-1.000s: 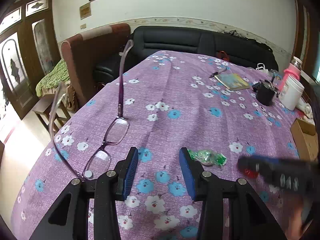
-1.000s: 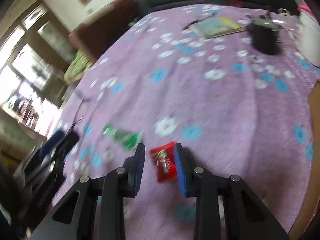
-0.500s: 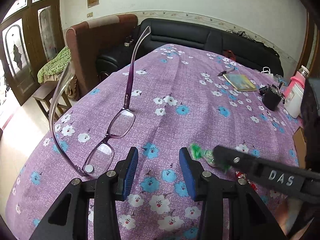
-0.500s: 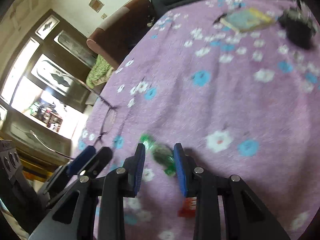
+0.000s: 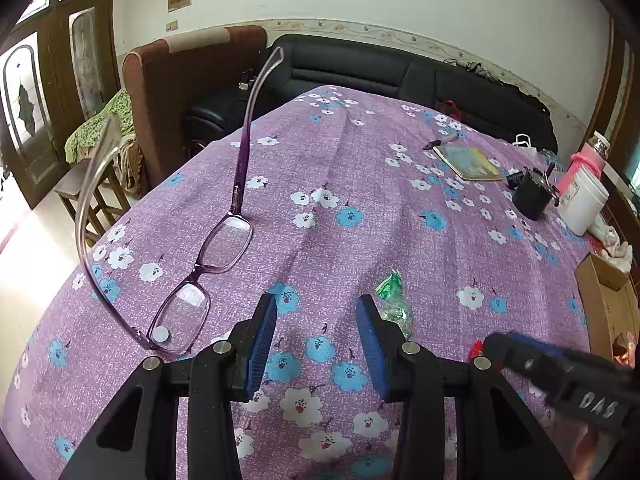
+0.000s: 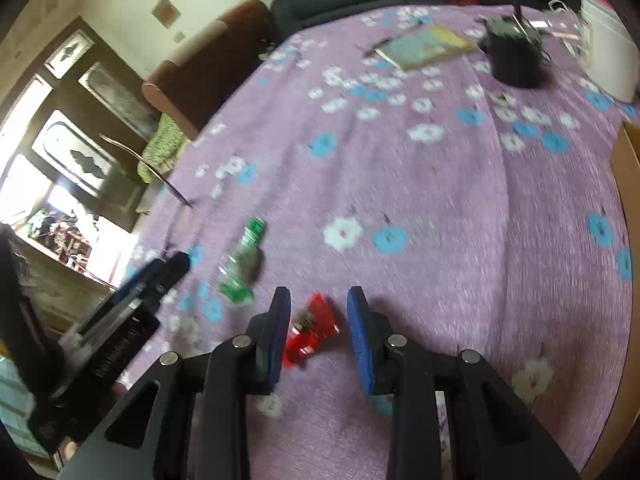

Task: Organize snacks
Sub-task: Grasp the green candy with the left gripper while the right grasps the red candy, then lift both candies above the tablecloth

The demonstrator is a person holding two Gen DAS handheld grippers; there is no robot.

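Observation:
A green-wrapped snack (image 5: 394, 304) lies on the purple flowered tablecloth (image 5: 360, 200), just right of my left gripper (image 5: 316, 308). That gripper is open, with only cloth between its blue pads. A red-wrapped snack (image 6: 312, 328) lies on the cloth between the fingers of my right gripper (image 6: 318, 300), which is open; a gap shows beside its right pad. The green snack (image 6: 242, 260) sits to its left, near the left gripper (image 6: 172, 268). In the left wrist view the right gripper (image 5: 560, 376) covers most of the red snack (image 5: 476, 347).
Purple glasses (image 5: 200, 272) rest on their lenses at the left with both arms up. At the far right stand a book (image 5: 468, 162), a black cup (image 5: 530, 198) and a white tub (image 5: 580, 200). An open cardboard box (image 5: 604, 300) sits at the right edge.
My right gripper swung left over the green snack half a second ago and has come back over the red snack. The left gripper has stayed in place.

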